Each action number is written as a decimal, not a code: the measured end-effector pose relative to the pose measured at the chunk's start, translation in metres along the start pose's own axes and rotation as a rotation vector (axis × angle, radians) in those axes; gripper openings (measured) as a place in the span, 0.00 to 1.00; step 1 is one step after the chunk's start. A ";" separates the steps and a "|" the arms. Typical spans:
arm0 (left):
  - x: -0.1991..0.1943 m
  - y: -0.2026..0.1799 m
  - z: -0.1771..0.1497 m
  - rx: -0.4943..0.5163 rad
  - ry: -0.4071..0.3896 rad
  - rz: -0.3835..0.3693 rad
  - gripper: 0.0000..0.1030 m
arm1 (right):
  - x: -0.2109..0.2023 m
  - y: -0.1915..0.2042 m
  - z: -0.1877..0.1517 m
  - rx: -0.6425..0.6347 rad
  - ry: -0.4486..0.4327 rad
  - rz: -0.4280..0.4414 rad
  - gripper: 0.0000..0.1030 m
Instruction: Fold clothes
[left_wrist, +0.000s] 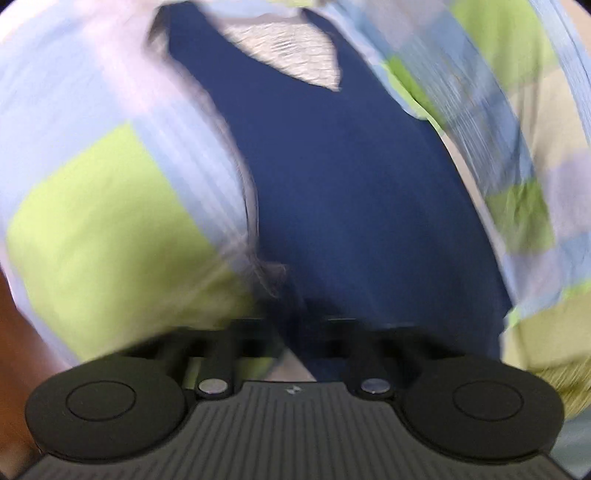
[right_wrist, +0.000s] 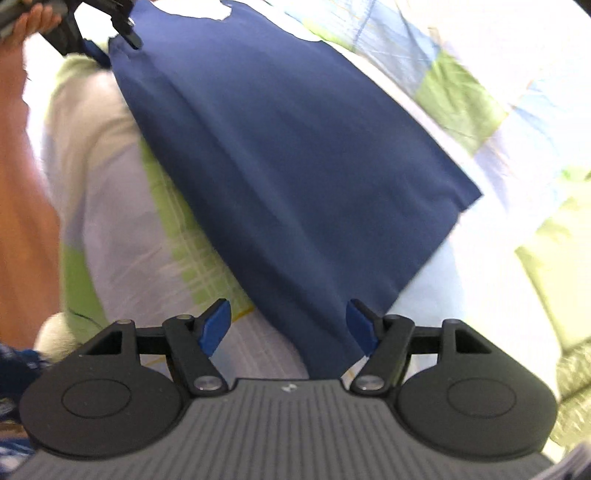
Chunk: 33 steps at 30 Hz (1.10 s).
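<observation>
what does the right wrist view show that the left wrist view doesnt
Only the right wrist view shows the right tongs open astride a corner of the navy garment, blue pads visible, and the left tongs at the garment's far corner with a hand. Only the left wrist view shows a grey patch beyond the navy cloth. Both share the garment and the green-and-blue checked bedsheet.

Both cams sit right behind their own fingers, looking forward and down at close range. The left one is almost on top of the navy shirt (left_wrist: 351, 184), which runs toward 12 o'clock over the checked bedsheet (left_wrist: 92, 221). The right one takes in the same shirt (right_wrist: 288, 155) and sheet (right_wrist: 461, 85), plus the left gripper (right_wrist: 127, 31) up at 11 o'clock.
</observation>
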<state>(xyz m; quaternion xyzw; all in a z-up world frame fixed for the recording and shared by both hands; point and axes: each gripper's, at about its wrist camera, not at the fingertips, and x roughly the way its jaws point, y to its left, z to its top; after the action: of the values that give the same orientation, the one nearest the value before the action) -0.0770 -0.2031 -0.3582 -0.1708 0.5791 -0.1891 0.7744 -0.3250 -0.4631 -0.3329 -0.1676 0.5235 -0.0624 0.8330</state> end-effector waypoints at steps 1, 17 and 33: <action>0.001 0.000 0.000 0.027 0.000 0.004 0.02 | 0.002 0.004 -0.002 -0.028 0.003 -0.017 0.32; -0.015 -0.007 -0.036 0.199 0.061 0.096 0.02 | 0.009 0.017 -0.017 -0.253 0.042 -0.003 0.01; -0.078 0.058 0.129 0.176 -0.100 0.222 0.55 | -0.001 0.010 0.095 0.009 -0.068 0.090 0.63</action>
<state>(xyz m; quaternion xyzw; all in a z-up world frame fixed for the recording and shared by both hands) 0.0329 -0.1082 -0.2865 -0.0463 0.5363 -0.1435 0.8305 -0.2415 -0.4332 -0.2979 -0.1421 0.5017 -0.0217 0.8530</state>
